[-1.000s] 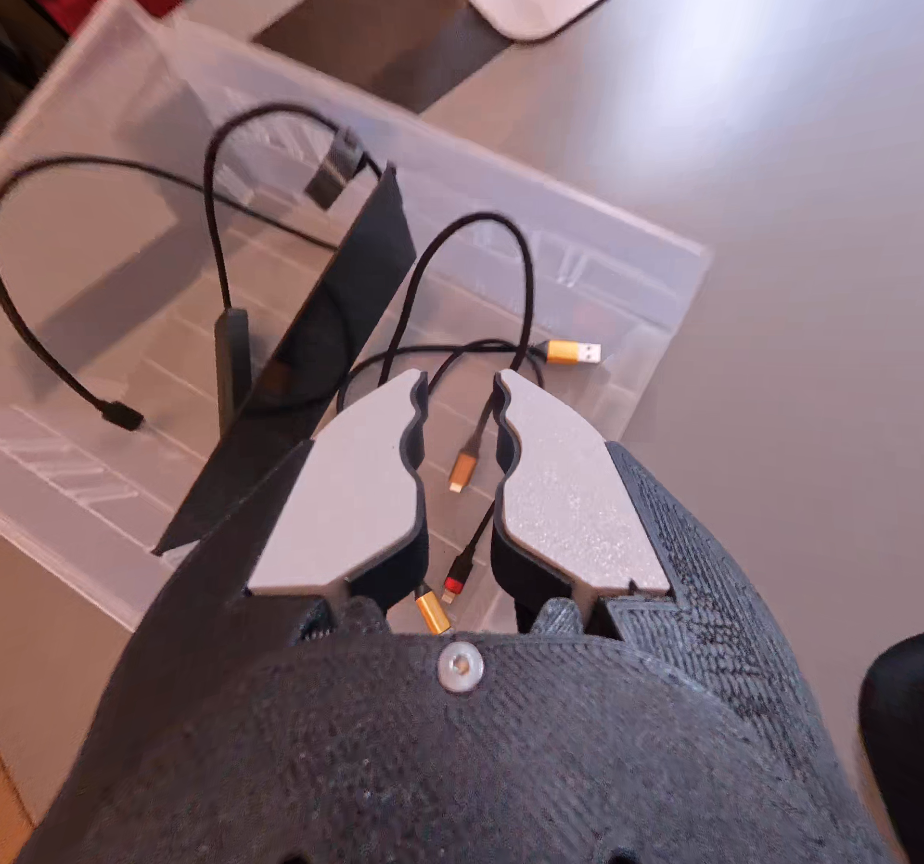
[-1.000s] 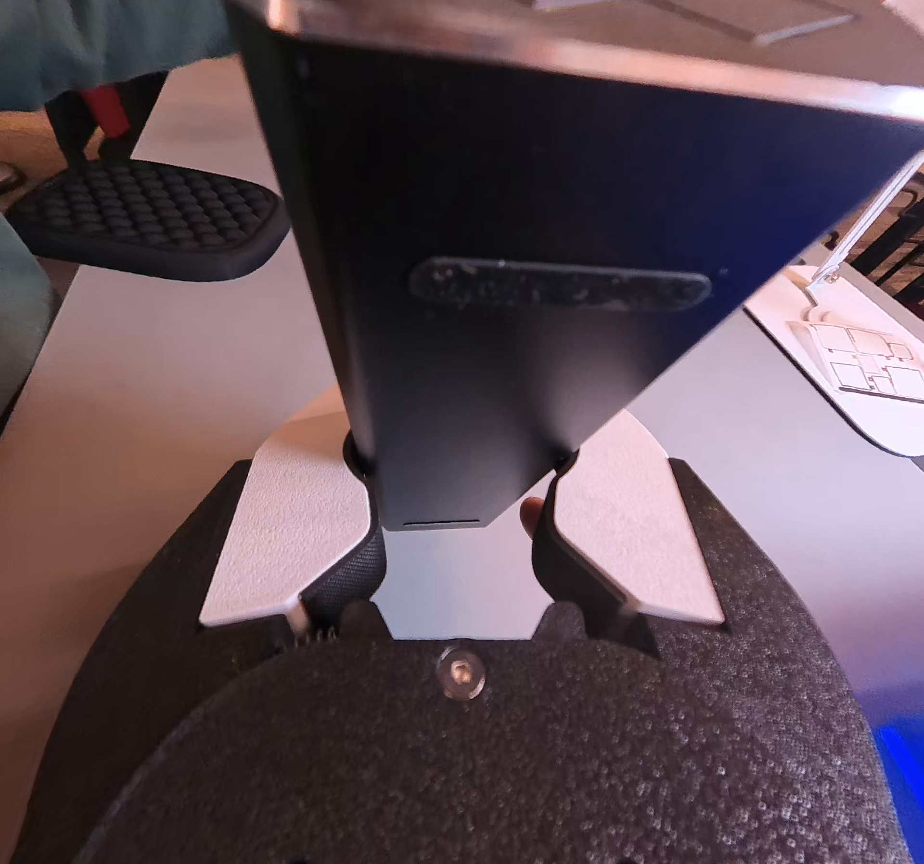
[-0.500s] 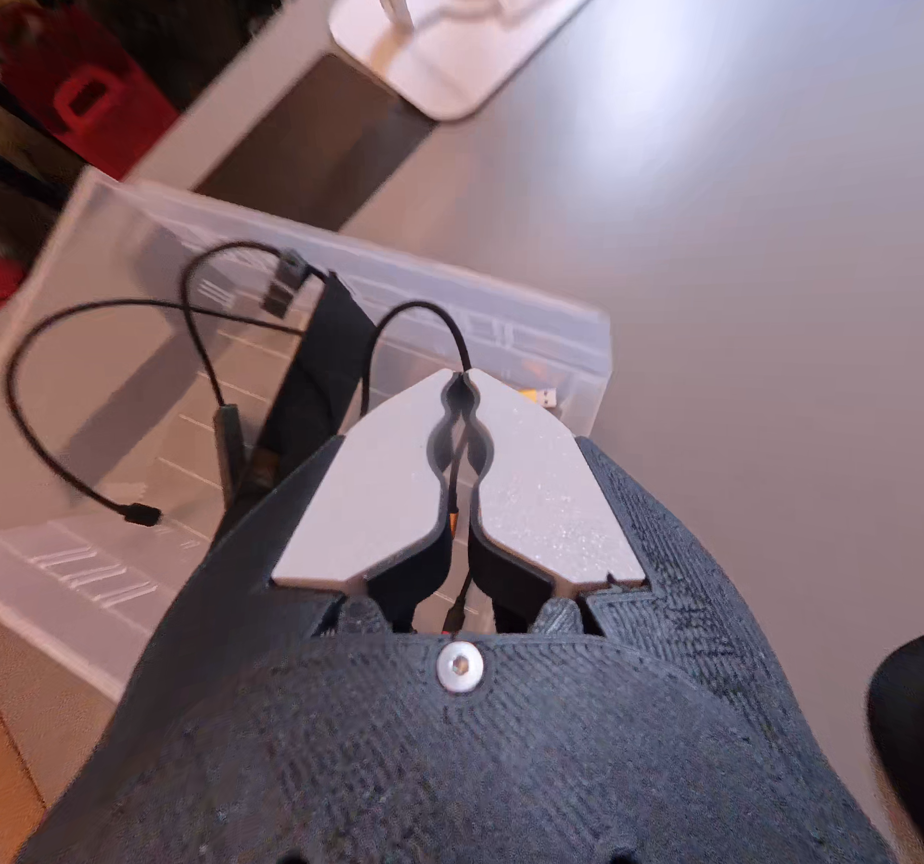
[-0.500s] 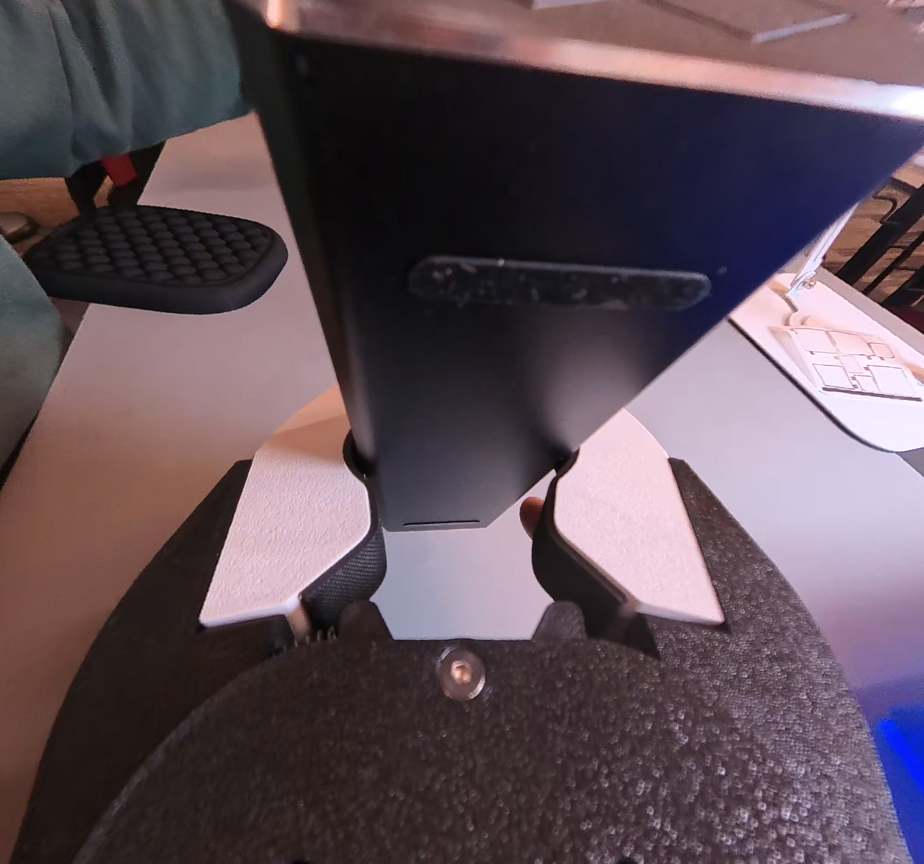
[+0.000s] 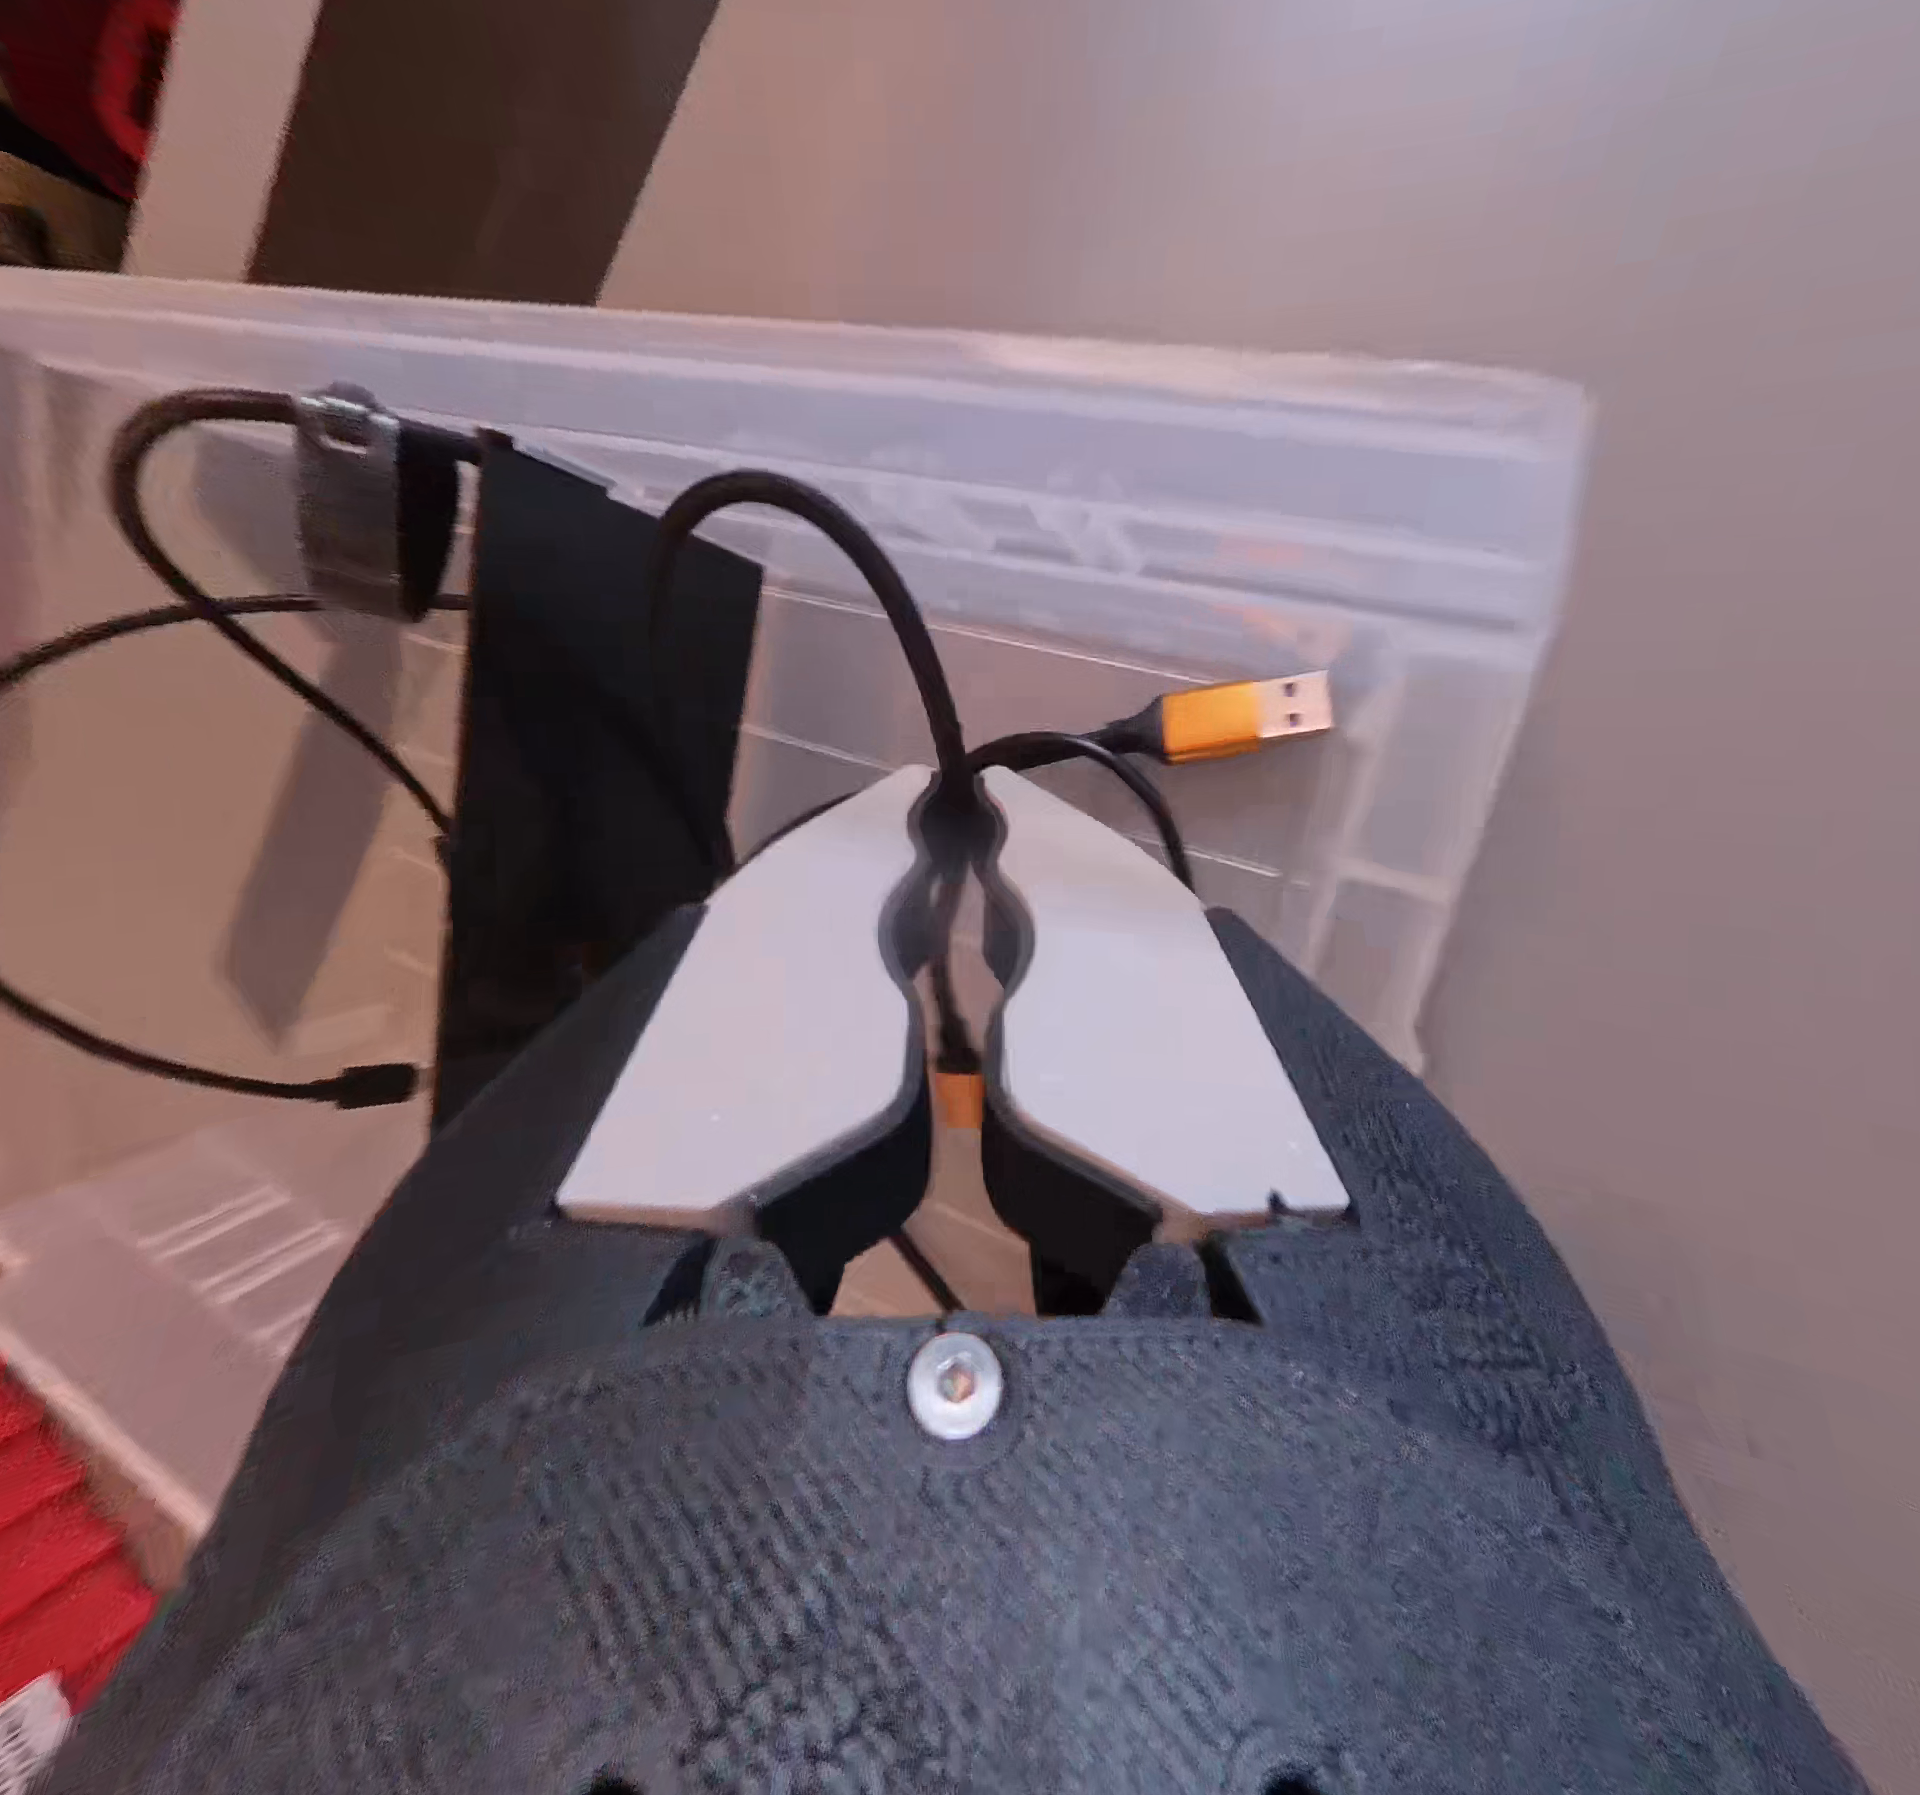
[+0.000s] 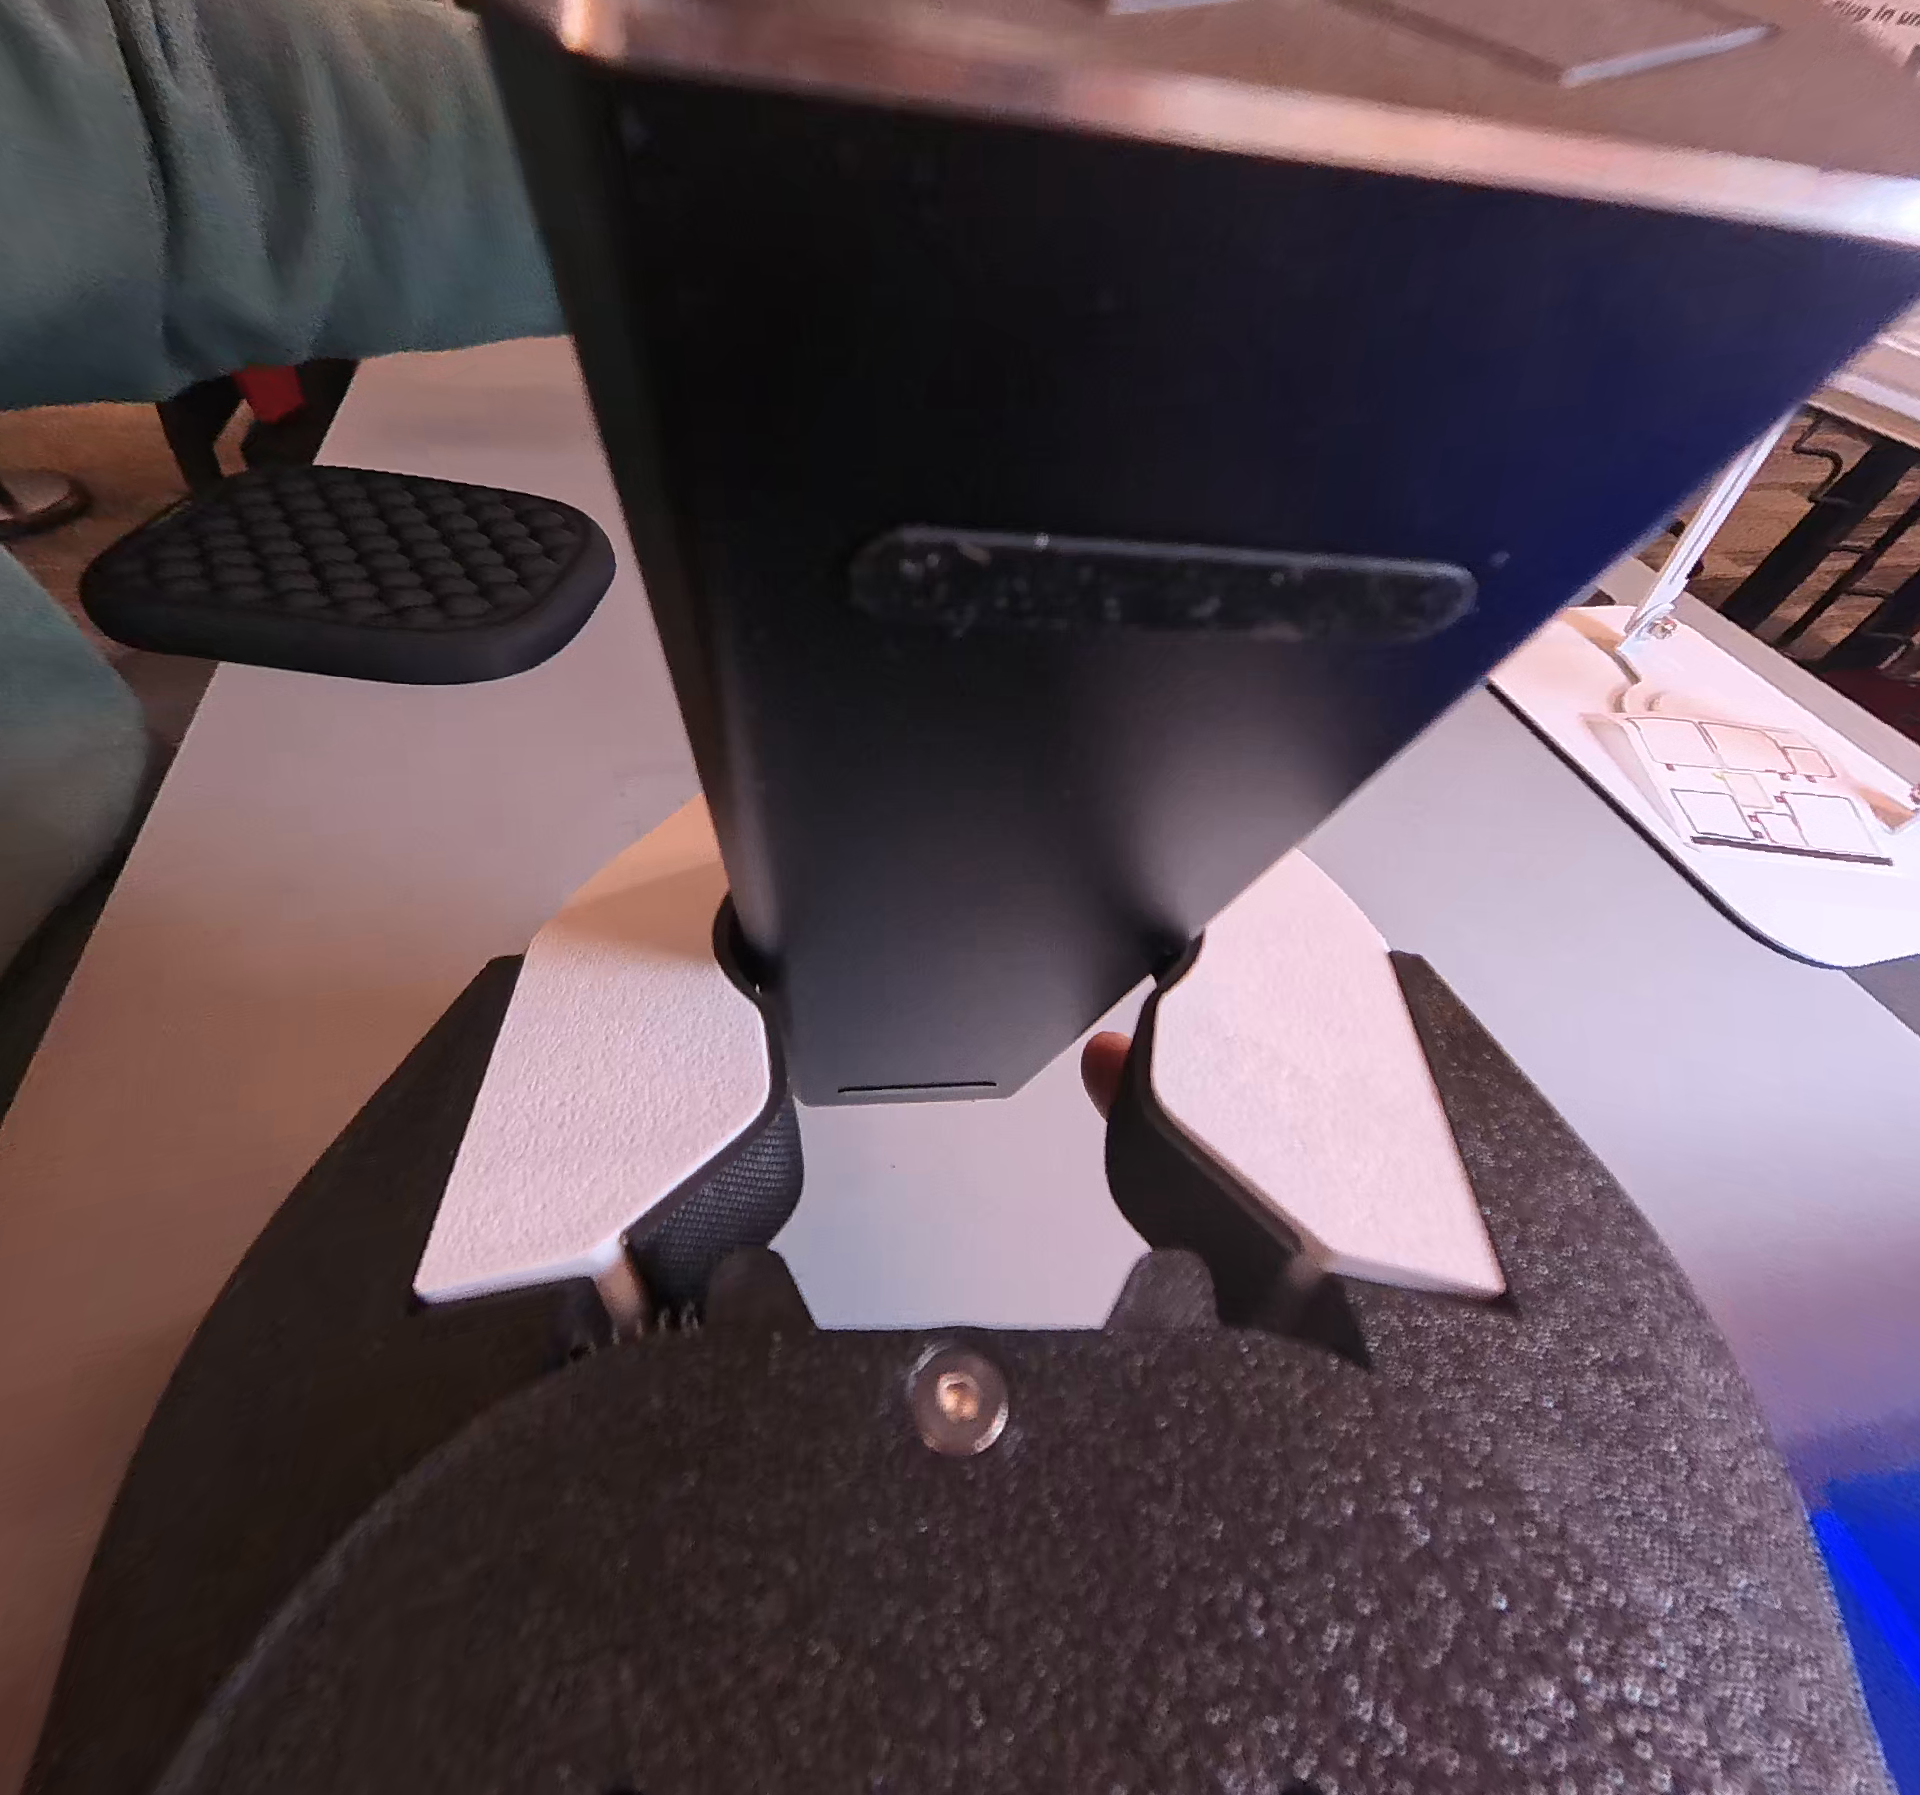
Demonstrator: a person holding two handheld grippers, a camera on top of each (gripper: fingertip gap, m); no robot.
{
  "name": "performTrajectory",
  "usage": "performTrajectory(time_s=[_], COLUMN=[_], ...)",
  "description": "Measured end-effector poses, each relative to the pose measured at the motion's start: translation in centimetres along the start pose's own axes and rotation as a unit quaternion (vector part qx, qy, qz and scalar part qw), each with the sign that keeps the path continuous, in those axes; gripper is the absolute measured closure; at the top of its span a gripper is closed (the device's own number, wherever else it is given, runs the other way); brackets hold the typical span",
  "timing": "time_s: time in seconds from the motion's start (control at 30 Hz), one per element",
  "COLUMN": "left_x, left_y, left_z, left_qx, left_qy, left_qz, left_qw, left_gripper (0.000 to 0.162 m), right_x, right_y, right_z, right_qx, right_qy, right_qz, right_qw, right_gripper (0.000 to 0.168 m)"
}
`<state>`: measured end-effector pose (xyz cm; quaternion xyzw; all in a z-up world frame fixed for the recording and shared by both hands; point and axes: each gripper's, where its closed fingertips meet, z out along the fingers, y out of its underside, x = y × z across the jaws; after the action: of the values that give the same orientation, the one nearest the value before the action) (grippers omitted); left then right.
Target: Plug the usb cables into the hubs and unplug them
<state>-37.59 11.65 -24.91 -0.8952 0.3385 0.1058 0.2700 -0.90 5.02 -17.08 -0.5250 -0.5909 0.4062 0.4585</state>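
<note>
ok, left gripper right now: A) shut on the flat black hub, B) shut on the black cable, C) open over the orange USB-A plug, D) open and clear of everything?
B: the left gripper has its jaws closed around the black cable, while the orange USB-A plug lies free beyond the tips.

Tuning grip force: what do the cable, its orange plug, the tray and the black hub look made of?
Cable: black rubbery jacket, bends freely.
Orange plug: glossy metallic orange shell, bare silver tip.
Tray: translucent frosted plastic, ribbed.
Black hub: matte dark shell, likely anodised metal; bright edge.
</note>
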Motion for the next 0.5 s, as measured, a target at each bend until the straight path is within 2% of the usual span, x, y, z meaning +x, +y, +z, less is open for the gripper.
performTrajectory(time_s=[0.07,0.13,0.27,0.37,0.5], left_x=[-0.8,-1.4,-0.9,2.9,9.3], left_y=[-1.2,-3.6,-7.7,-10.4,-12.7], left_z=[-1.7,-5.5,-13.7,-17.3,-18.0], left_qx=[0.027,0.094,0.194,0.244,0.277], left_qy=[0.004,0.011,0.019,0.071,0.136], left_qz=[-0.041,-0.086,-0.115,-0.091,-0.025], left_qw=[0.999,0.992,0.974,0.963,0.951], left_gripper=[0.158,0.158,0.158,0.158,0.158], right_x=[0.2,0.3,0.6,0.7,1.0], right_y=[0.0,-0.1,-0.3,-0.4,-0.7], right_z=[-0.1,-0.3,-0.3,-0.4,-0.7], right_qx=[0.0,0.003,0.011,0.013,0.019], right_qy=[0.004,0.007,0.007,0.01,0.021], right_qz=[0.001,0.001,0.007,0.007,0.008], right_qw=[1.0,1.0,1.0,1.0,1.0], right_gripper=[0.095,0.095,0.095,0.095,0.095])
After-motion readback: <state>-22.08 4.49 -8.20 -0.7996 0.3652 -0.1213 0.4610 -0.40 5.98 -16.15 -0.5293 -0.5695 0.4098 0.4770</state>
